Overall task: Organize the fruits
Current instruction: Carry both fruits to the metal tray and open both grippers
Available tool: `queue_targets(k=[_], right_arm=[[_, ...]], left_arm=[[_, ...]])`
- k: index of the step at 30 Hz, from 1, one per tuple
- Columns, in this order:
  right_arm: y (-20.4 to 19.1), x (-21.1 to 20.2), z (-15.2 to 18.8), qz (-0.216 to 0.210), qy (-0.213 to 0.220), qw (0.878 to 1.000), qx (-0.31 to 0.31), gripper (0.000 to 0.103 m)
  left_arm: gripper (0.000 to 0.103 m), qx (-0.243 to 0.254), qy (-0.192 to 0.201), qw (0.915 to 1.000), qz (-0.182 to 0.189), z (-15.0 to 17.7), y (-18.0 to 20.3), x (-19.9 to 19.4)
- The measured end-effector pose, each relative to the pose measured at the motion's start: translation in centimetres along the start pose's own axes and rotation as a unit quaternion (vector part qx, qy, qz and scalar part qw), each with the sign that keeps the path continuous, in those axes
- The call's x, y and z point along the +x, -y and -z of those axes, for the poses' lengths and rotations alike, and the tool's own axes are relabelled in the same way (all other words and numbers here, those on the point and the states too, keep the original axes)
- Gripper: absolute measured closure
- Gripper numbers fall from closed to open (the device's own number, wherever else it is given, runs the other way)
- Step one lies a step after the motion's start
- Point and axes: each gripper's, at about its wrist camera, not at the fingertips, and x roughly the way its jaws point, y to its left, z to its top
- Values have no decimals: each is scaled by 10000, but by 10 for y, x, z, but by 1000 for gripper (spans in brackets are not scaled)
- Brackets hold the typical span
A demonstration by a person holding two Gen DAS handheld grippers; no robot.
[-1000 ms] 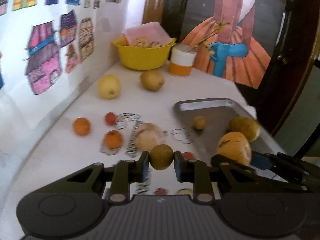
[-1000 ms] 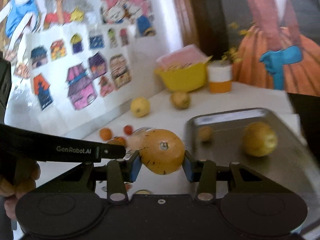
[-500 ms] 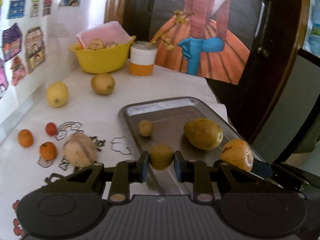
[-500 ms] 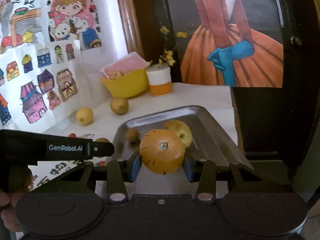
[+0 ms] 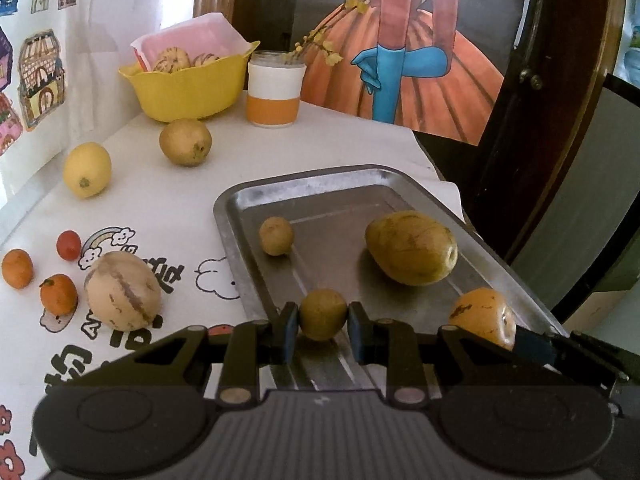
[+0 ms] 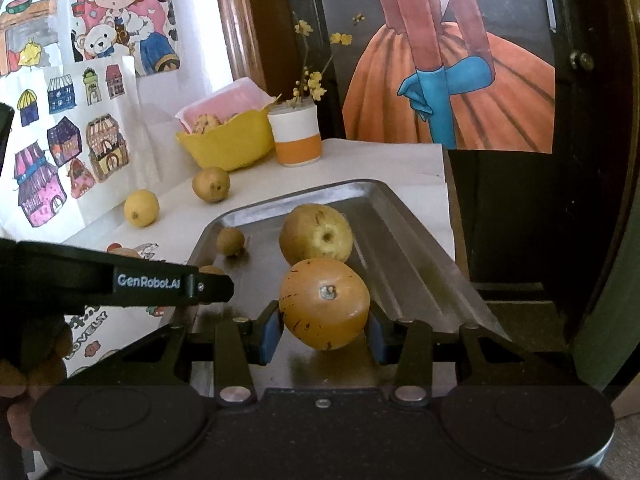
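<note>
My left gripper point(image 5: 323, 328) is shut on a small olive-brown round fruit point(image 5: 323, 314), held just over the near end of the metal tray point(image 5: 320, 184). My right gripper point(image 6: 325, 330) is shut on a large orange fruit point(image 6: 324, 302), also low over the tray; the same orange fruit point(image 5: 482, 320) shows at the right of the left wrist view. On the tray lie a small brown fruit point(image 5: 276, 236) and a big yellow-green fruit point(image 5: 412, 252). Loose on the table are a striped melon-like fruit point(image 5: 122, 290), two small oranges point(image 5: 58, 294), a cherry tomato point(image 5: 68, 245), a lemon point(image 5: 87, 169) and a brownish pear point(image 5: 185, 142).
A yellow bowl point(image 5: 188, 88) with fruit and pink paper stands at the back, beside a white-and-orange jar point(image 5: 274, 94) with yellow flowers. A wall with drawings runs along the left. The table edge drops off right of the tray. A hand point(image 6: 24, 376) holds the left gripper.
Both grippers have swung right from the table to over the tray and come lower, each still holding its fruit.
</note>
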Motion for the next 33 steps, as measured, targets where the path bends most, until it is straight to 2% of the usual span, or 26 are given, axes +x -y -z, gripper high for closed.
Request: queue_targets(k=[6,8,11,13,15,17,19,21,25,27,33], right_arm=[[-4,1,0,9,-47,10000,-25,56],[-5,-1,0,17,1,10000,-12,52],[-6,-4,0,53,42,10000,-41,45],[-7,-6,-1,54,60,10000,-34,41],[-9,-9,-1,59,97,9999,-43,37],[-11,-15,-1,70,157,9998,-64,29],[-12,-20,-2,85,230,9997,-79,23],[-14,-28,-3,107,304,9994,-89,17],[-19,-45,-5,154,496,9986,-97,4],[-21,-54,-5,174,587,9981,-98,1],[-30,-80,-4,221,794,9964,-187,1]], left_arm=[[74,-63,-17,10000,-10,-1,-2,1],[71,-124,-27,9999,22,-2,-4,0],[62,-292,-16,9995,119,-3,-8,-6],[46,-335,65,9993,134,-4,-8,-12],[42,-351,171,9991,133,-5,-8,-19],[38,-374,220,9989,171,-6,-8,-25],[24,-418,311,9985,160,-7,-9,-32],[14,-474,436,9978,136,-7,-9,-41],[2,-514,723,9960,146,-6,-11,-60],[1,-509,843,9950,168,-5,-13,-70],[1,-483,1123,9924,154,5,-19,-98]])
